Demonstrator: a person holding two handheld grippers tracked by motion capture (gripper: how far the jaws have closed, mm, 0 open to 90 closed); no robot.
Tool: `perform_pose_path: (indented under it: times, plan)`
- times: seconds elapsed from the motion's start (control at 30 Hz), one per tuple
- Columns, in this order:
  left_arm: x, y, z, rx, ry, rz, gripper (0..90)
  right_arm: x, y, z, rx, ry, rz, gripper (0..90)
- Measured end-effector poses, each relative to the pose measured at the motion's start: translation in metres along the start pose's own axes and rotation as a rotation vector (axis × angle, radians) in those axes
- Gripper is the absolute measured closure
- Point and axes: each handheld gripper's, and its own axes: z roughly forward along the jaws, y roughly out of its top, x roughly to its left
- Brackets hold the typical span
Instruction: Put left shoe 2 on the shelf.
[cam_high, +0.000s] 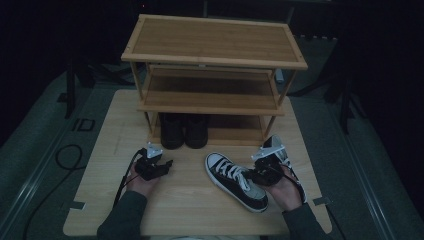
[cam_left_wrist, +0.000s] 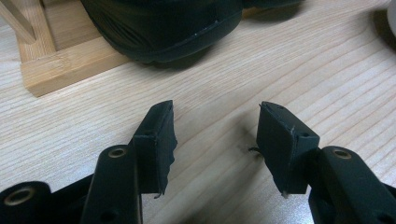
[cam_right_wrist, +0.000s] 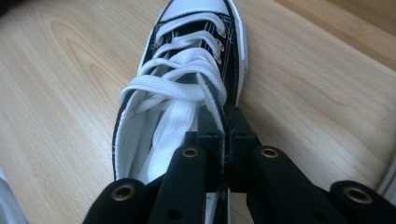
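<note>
Sneaker (cam_high: 236, 180) lies on table (cam_high: 190, 200), near right, toe toward shelf rack (cam_high: 212, 75). Right hand-held gripper (cam_right_wrist: 225, 122) pinches its collar edge, likely for lifting. Left hand-held gripper (cam_left_wrist: 215, 130) hovers open, empty, near black shoes (cam_high: 183, 131).

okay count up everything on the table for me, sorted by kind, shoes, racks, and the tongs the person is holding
Black-and-white sneaker: 1, its side wall pinched by the right tongs
Black shoes on the rack's bottom shelf: 2
Wooden shoe rack: 1
Tongs: 2, the left tongs open over bare table
Total: 6
</note>
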Motion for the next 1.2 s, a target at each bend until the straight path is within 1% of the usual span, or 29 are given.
perform_pose_path:
  times: [0.03, 0.13, 0.37, 0.47, 0.5, 0.53, 0.93, 1.03, 1.2]
  plan:
    - [0.0, 0.0, 0.0, 0.0, 0.0, 0.0, 47.1, 0.0, 0.0, 0.0, 0.0, 0.0, 0.0, 87.5]
    - [0.0, 0.0, 0.0, 0.0, 0.0, 0.0, 47.1, -0.002, 0.003, -0.008, -0.018, -0.001, 0.015, 87.6]
    - [0.0, 0.0, 0.0, 0.0, 0.0, 0.0, 47.1, -0.005, 0.009, -0.019, -0.043, -0.001, 0.015, 87.6]
    - [0.0, 0.0, 0.0, 0.0, 0.0, 0.0, 47.1, -0.006, 0.013, -0.026, -0.063, -0.009, 0.017, 87.6]
    - [0.0, 0.0, 0.0, 0.0, 0.0, 0.0, 47.1, -0.006, 0.013, -0.026, -0.063, -0.009, 0.017, 87.6]
    - [0.0, 0.0, 0.0, 0.0, 0.0, 0.001, 47.1, -0.008, 0.015, -0.031, -0.074, -0.012, 0.018, 87.6]
    - [0.0, 0.0, 0.0, 0.001, 0.0, 0.0, 47.1, -0.014, 0.027, -0.051, -0.109, -0.026, 0.024, 87.6]
    - [0.0, 0.0, 0.0, 0.001, 0.0, 0.0, 47.1, -0.015, 0.028, -0.053, -0.117, -0.027, 0.027, 87.6]
    - [0.0, 0.0, 0.0, 0.001, 0.0, 0.0, 47.1, -0.016, 0.036, -0.061, -0.132, -0.019, 0.018, 87.6]
